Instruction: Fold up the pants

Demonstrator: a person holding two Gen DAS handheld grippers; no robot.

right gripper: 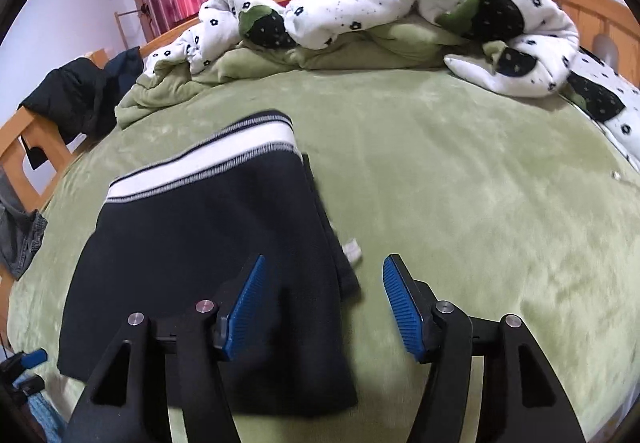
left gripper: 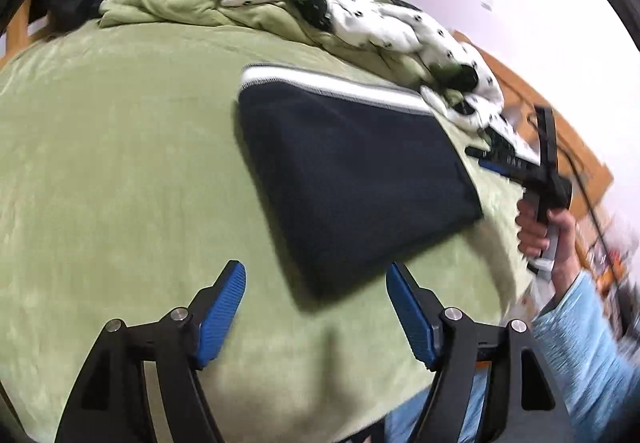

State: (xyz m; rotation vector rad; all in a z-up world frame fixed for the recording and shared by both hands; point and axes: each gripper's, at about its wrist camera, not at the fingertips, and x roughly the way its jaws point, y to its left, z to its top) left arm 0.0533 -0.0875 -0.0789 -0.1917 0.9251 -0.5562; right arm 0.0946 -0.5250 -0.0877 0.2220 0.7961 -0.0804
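Folded pants flat on bed, waistband far. Left gripper wide apart, empty, just short of near corner. Right gripper wide, empty, over pants' right edge.

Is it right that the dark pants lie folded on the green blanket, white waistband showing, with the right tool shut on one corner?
Not quite. The right wrist view shows the right tool open, holding nothing. The rest holds: the pants lie folded on the green blanket, white waistband showing.
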